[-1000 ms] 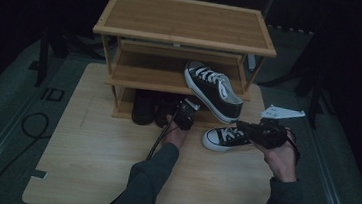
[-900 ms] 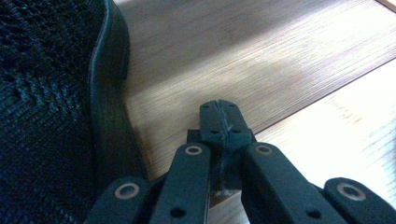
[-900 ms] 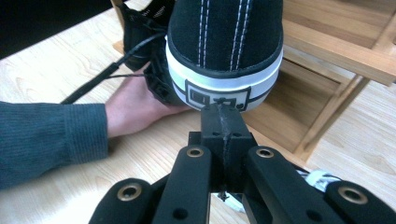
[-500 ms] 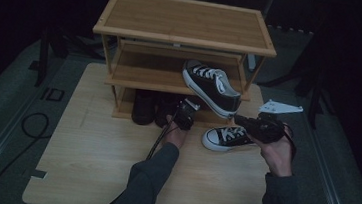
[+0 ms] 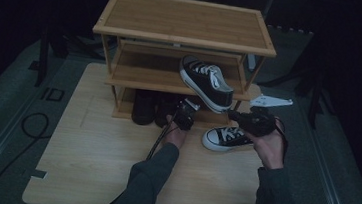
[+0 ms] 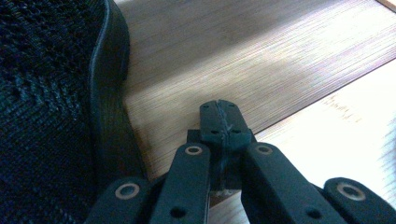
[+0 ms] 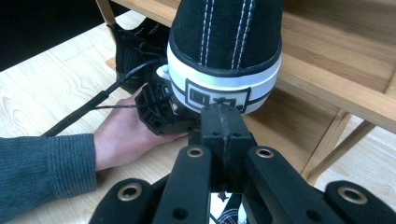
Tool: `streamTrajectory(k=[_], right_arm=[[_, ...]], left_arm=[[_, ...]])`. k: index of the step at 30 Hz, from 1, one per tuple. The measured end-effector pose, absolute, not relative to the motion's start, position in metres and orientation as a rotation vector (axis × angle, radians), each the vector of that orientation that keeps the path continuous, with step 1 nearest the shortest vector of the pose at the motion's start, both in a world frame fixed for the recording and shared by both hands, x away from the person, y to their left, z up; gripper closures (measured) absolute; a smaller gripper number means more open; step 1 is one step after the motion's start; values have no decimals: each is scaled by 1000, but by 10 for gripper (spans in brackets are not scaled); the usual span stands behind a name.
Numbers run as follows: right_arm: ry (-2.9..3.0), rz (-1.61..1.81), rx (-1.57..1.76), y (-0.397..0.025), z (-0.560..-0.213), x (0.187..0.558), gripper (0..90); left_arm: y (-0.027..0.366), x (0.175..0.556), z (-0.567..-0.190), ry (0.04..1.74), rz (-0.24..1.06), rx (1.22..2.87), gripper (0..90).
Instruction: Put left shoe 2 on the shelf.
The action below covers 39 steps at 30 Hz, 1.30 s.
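Observation:
A black-and-white sneaker (image 5: 206,82) lies tilted on the middle shelf (image 5: 141,75) of a bamboo shoe rack (image 5: 186,22), its heel (image 7: 224,46) hanging over the front edge. My right gripper (image 5: 232,115) (image 7: 222,112) is shut, its tips against the underside of that heel. My left gripper (image 5: 188,108) (image 6: 220,109) is shut on nothing, low over the bottom shelf board beside a black mesh shoe (image 6: 46,93). From the right gripper view the left gripper (image 7: 159,112) sits just under the sneaker's heel. The matching sneaker (image 5: 226,136) lies on the wooden mat below my right hand.
Dark shoes (image 5: 146,106) stand on the bottom shelf at the left. The rack's top shelf is bare. The wooden mat (image 5: 102,165) has open room in front and to the left. A black cable (image 5: 31,123) loops on the grey floor at the left.
The tilted sneaker has shifted a little back and left onto the middle shelf. My right gripper has followed it toward the rack. The left gripper has barely moved.

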State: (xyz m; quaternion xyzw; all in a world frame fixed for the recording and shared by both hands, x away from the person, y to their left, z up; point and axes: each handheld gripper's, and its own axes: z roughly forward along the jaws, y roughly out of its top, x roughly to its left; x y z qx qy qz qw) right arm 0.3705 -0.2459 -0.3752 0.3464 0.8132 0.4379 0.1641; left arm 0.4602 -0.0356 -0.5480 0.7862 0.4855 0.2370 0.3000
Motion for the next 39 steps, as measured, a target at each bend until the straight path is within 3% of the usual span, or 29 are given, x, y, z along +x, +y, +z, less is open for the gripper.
streamTrajectory(k=[39], right_arm=[[2363, 1285, 899, -184, -375, 403, 900]], left_arm=[[-36, 460, -548, 1287, 649, 2087, 900]])
